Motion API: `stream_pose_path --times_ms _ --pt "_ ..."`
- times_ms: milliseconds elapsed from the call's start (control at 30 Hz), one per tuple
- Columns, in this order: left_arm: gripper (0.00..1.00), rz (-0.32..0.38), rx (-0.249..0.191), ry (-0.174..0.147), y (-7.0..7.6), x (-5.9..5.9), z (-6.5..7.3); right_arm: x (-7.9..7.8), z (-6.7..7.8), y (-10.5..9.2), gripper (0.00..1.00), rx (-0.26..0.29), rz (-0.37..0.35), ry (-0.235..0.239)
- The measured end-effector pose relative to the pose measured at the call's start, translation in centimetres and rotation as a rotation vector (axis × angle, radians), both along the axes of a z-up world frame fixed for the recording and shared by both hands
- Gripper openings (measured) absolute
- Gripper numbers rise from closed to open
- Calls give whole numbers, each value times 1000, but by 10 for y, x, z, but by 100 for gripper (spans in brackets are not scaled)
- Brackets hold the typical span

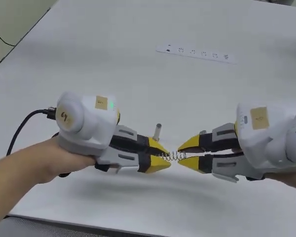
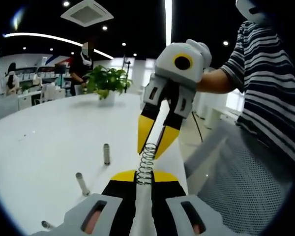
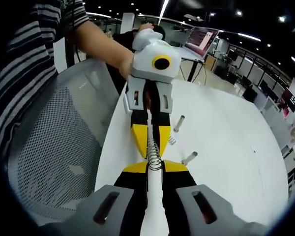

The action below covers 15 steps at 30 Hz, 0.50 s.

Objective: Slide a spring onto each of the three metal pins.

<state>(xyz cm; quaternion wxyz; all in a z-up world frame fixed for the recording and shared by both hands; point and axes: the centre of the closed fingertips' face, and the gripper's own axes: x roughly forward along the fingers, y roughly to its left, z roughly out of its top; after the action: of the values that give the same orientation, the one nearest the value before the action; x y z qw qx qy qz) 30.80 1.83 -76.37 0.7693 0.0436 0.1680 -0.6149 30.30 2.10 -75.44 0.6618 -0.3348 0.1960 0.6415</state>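
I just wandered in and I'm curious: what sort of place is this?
Probably an open-plan office: a long white worktable with a power strip, a potted plant, and a desk behind with a laptop.

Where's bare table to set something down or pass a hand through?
Free: the wide table stretch between the power strip and the upright pin. Crowded: where the left gripper and right gripper meet on the spring, just before that pin.
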Motion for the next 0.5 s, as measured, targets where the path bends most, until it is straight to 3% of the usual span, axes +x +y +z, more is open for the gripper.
stream_pose_path --times_ms 267,367,467,500 --pt "3 -1 -3 6 1 1 -1 -1 5 3 7 7 25 6" --pt "3 4 9 -4 1 1 -4 -2 4 4 7 12 23 14" --pt "3 0 23 -8 1 -1 -7 -6 9 11 7 51 31 30" --pt "3 -1 26 -11 0 -2 -7 -5 9 11 7 38 32 29"
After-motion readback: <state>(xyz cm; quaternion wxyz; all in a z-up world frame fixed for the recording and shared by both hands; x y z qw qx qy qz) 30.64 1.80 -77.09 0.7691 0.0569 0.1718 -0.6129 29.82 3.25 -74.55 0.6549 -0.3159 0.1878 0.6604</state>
